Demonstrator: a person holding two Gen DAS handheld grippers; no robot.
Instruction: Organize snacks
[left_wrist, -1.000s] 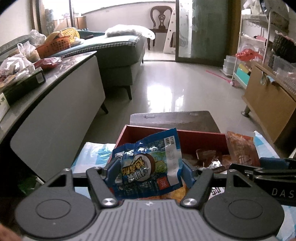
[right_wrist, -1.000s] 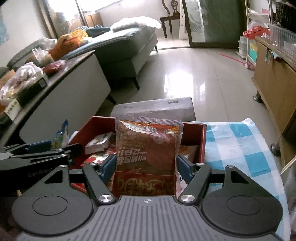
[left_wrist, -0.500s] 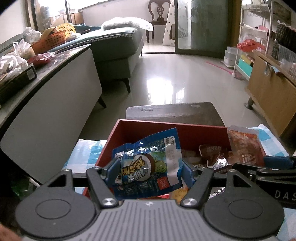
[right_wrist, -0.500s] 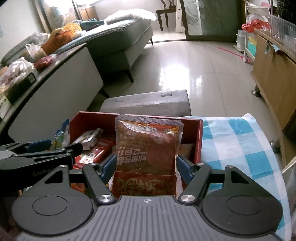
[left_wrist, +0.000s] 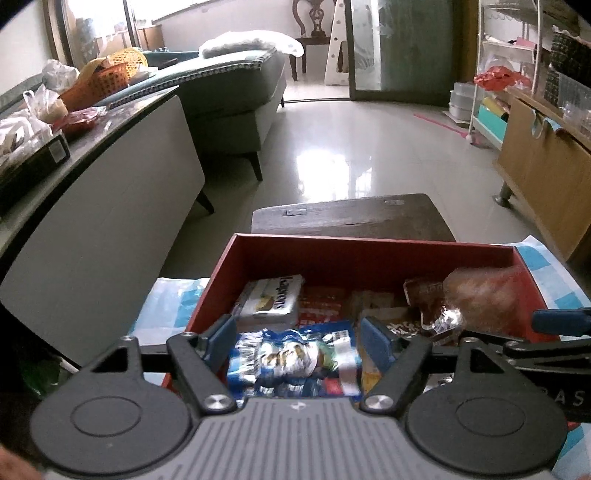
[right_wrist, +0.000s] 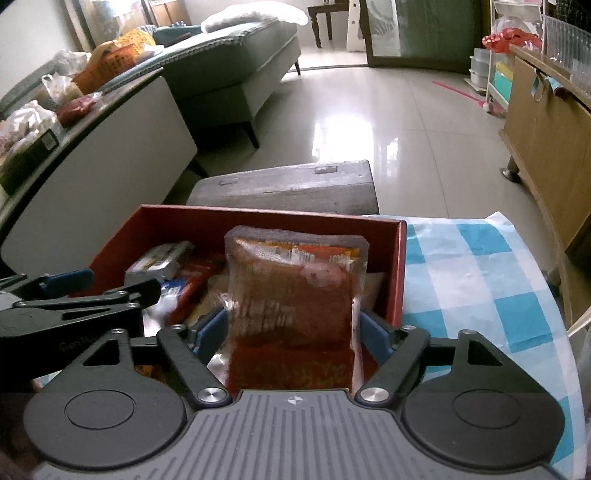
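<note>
Left tool (left_wrist: 295, 338) opening, blue packet (left_wrist: 293, 356) loose between pads, lower centre. Right tool (right_wrist: 291, 332) opening, red packet (right_wrist: 295, 302) upright between pads over red box (right_wrist: 400, 266).

The white rectangular snack packet (left_wrist: 269, 302) lying in the red cardboard box (left_wrist: 369, 254) bears dark lettering turned sideways, which seems to read "Kaptons", though not with certainty. On the black side arm of the right gripper (left_wrist: 554, 397), at the left wrist view's edge, stand the pale letters "AS". Print on the other wrappers is blurred beyond reading.
</note>
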